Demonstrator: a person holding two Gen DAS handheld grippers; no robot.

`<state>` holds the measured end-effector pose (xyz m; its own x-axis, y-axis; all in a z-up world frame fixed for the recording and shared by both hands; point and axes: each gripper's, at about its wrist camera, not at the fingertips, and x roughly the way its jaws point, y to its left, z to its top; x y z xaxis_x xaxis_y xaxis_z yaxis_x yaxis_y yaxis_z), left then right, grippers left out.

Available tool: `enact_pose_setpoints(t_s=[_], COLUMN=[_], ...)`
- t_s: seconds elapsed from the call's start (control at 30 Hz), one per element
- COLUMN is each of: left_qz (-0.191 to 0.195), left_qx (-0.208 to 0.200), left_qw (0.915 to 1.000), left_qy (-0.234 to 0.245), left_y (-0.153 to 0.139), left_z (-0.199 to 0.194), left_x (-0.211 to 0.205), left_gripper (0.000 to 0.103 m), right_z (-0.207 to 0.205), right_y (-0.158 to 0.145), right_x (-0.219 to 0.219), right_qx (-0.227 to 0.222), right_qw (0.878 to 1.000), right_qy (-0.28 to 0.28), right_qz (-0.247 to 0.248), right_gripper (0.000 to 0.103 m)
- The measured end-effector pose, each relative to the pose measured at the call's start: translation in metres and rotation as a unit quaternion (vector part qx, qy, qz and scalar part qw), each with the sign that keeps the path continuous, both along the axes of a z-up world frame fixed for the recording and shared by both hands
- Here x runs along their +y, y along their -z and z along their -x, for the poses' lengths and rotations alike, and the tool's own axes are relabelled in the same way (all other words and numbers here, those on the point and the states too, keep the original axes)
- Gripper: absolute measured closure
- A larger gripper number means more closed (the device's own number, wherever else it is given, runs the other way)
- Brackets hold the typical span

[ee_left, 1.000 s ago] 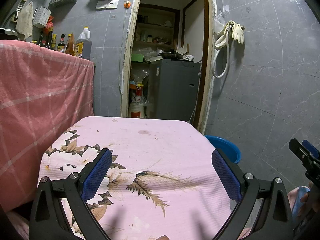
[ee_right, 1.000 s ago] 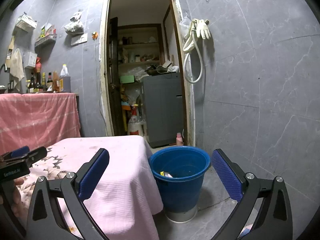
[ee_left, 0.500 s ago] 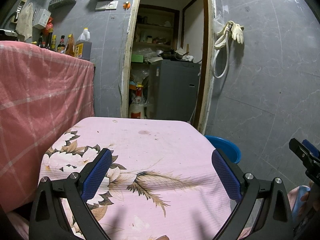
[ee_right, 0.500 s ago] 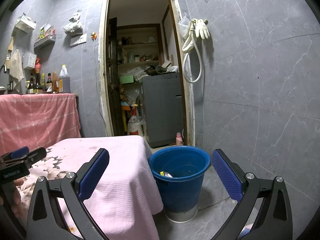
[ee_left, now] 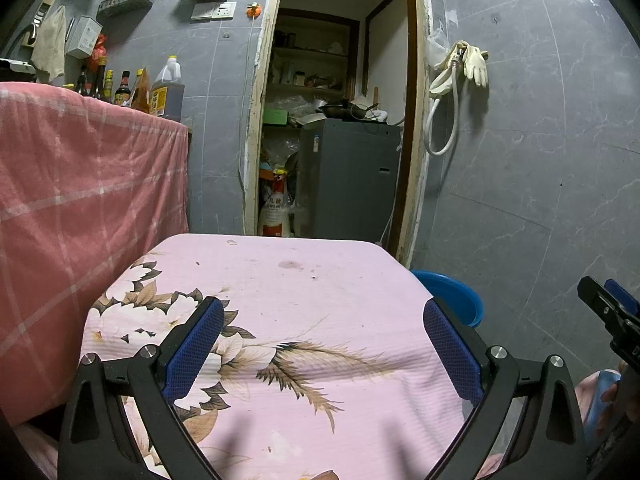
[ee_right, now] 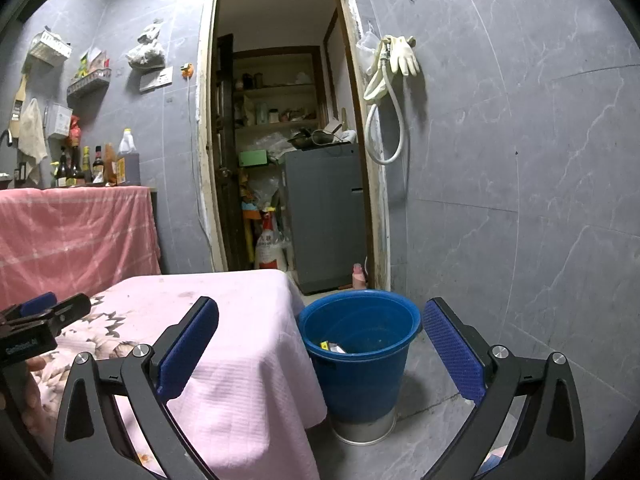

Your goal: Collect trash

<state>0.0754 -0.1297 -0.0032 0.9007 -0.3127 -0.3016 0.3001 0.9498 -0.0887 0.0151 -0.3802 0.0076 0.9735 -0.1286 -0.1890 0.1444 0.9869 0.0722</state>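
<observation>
Barely any change: left gripper (ee_left: pixel 324 344) view drifts slightly, pink checked cloth (ee_left: pixel 80 184) sits marginally lower in frame; right gripper (ee_right: pixel 320 346) view holds.

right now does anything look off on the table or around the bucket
Only small things stand out. The pink floral tablecloth has a brownish stain and a few specks near its far edge. The blue bucket stands upright with some scraps inside. Both tongs are open and empty.
</observation>
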Motion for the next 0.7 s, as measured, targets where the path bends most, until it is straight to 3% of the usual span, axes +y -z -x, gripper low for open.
enact_pose_setpoints(t_s=[0.7], left_qz=[-0.009], left_qx=[-0.002], left_qw=[0.9999], left_qy=[-0.005], left_y=[0.0002], left_z=[0.0007], left_x=[0.0062], left_gripper=[0.005], right_z=[0.0002], right_y=[0.0004], right_x=[0.0002], right_qx=[0.000], right_qw=[1.000], right_qy=[0.000], right_qz=[-0.001], right_gripper=[0.000])
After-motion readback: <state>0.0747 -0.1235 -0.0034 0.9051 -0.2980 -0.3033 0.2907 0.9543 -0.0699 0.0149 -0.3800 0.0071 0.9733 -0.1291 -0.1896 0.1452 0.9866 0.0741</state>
